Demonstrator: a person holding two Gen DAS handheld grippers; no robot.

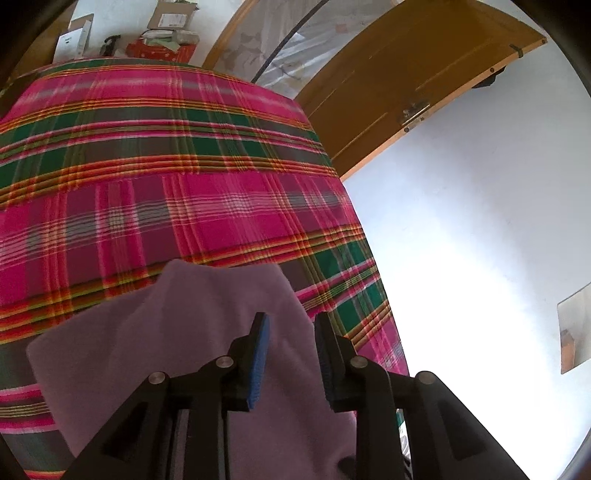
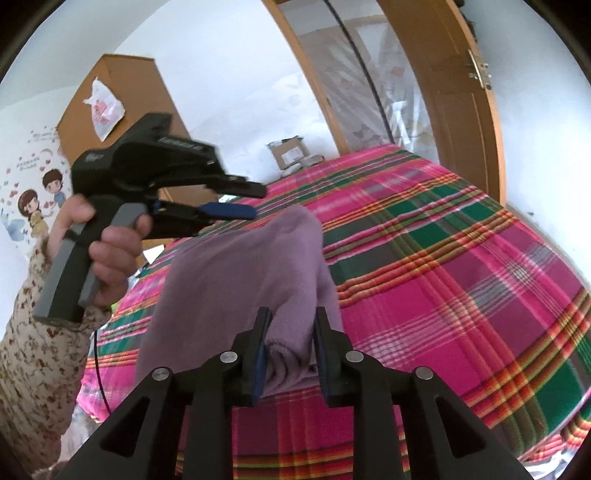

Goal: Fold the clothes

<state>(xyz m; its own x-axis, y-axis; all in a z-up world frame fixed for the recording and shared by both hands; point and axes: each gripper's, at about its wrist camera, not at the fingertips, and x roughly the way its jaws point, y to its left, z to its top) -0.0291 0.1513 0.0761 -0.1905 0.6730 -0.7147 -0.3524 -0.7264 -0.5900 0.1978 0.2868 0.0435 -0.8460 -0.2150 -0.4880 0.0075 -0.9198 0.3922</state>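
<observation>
The lilac garment [image 2: 236,280] lies in a folded bundle on the plaid bedspread [image 2: 461,258], near the bed's front edge, its thick rolled end toward the right-hand tongs. It sits flat enough to look like a fold already laid down — though how many folds are left cannot be judged from here.

The right gripper [image 2: 291,325] has its jaws parted on either side of that rolled end. Fabric sits between the blue pads, with a gap showing on the right side, so the cloth looks let go rather than pinched. Placed so, the tongs could either nip the end again or back away.

The left gripper [image 1: 291,325] hovers over the bundle's other part, jaws apart and nothing between them; in the right-hand view it [image 2: 240,201] is seen lifted clear above the cloth, held by a hand [image 2: 110,251] in a flowered sleeve [image 2: 37,350]. Raised like that, it leaves the garment undisturbed.

Beyond the bed stand a wooden door [image 1: 424,81] and some boxes [image 1: 166,26] by the wall.
</observation>
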